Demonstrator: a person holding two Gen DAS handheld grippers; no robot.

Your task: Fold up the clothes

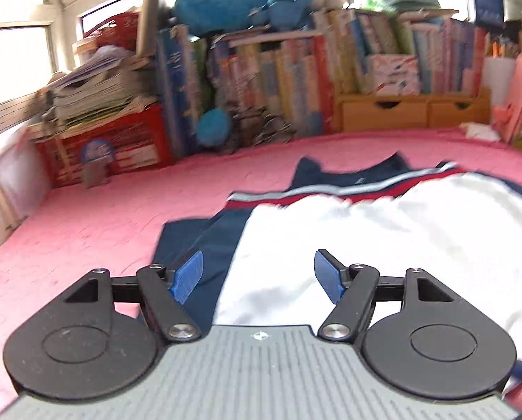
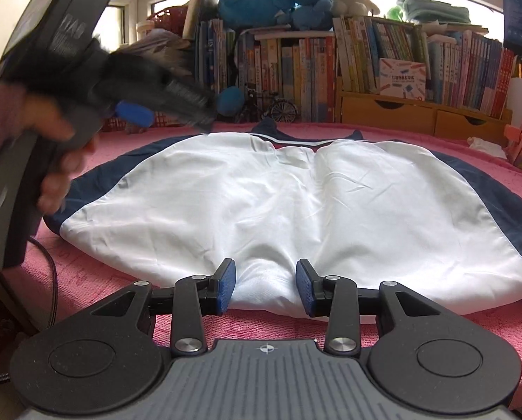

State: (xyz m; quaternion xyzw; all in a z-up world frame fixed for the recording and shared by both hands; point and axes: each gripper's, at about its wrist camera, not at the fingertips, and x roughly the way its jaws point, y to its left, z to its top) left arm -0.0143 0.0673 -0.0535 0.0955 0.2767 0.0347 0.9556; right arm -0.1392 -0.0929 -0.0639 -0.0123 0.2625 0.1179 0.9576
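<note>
Left wrist view: your left hand-held gripper (image 1: pixel 257 276) hangs with jaws spread wide and nothing between them, over the smooth white-and-navy jacket (image 1: pixel 383 245) at centre right on the pink textured bedspread (image 1: pixel 96 224).

Right wrist view: your right hand-held gripper (image 2: pixel 265 287) pinches a bunched fold of the jacket's near white hem at lower centre.

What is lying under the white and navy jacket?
The jacket lies spread on a pink textured cover, visible all around it. Whatever is directly beneath the fabric, and the jacket's underside, is covered and cannot be seen.
</note>
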